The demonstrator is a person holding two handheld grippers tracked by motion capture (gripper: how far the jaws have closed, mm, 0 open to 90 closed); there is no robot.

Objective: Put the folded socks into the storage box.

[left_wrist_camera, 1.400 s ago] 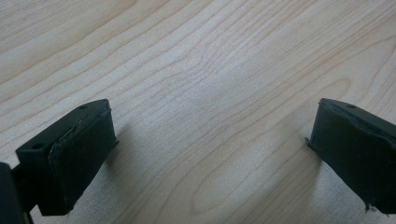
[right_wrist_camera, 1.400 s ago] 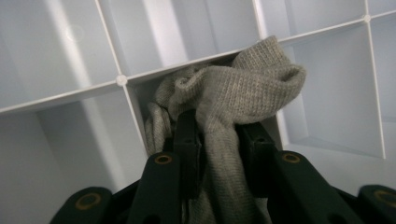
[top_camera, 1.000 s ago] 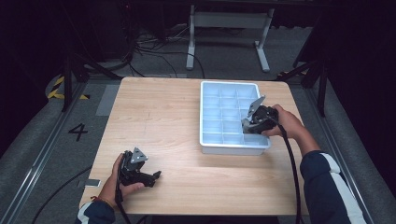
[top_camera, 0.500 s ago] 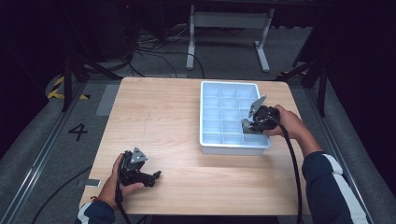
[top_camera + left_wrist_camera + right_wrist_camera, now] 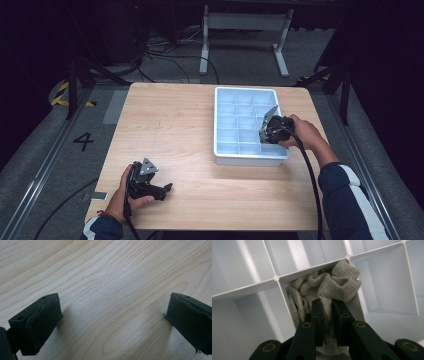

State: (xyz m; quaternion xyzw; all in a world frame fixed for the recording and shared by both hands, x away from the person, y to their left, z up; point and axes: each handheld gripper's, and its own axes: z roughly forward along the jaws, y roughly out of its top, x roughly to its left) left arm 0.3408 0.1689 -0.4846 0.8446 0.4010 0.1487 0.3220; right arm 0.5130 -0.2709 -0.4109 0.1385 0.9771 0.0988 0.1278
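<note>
Pinched between our right gripper's two black jaws is a fold of a grey knitted sock; the jaws have just been closing and now press on the fabric from both sides. We see the sock bunched up inside one compartment of the white divided tray, its ribbed cuff spilling up against the far divider and the rest crumpled down toward the compartment floor. The neighbouring compartments around it show bare white walls and floors.

From the high view, our right gripper reaches into the tray from its right side, in the right-hand column toward the near end, with our right hand wrapped around its body and the cable trailing back along the sleeve. The tray sits on the right half of the wooden table.

Our left gripper rests low over the near left part of the table, well apart from the tray, held in our left hand. Its jaws stand wide apart, with only bare wood grain between them.
</note>
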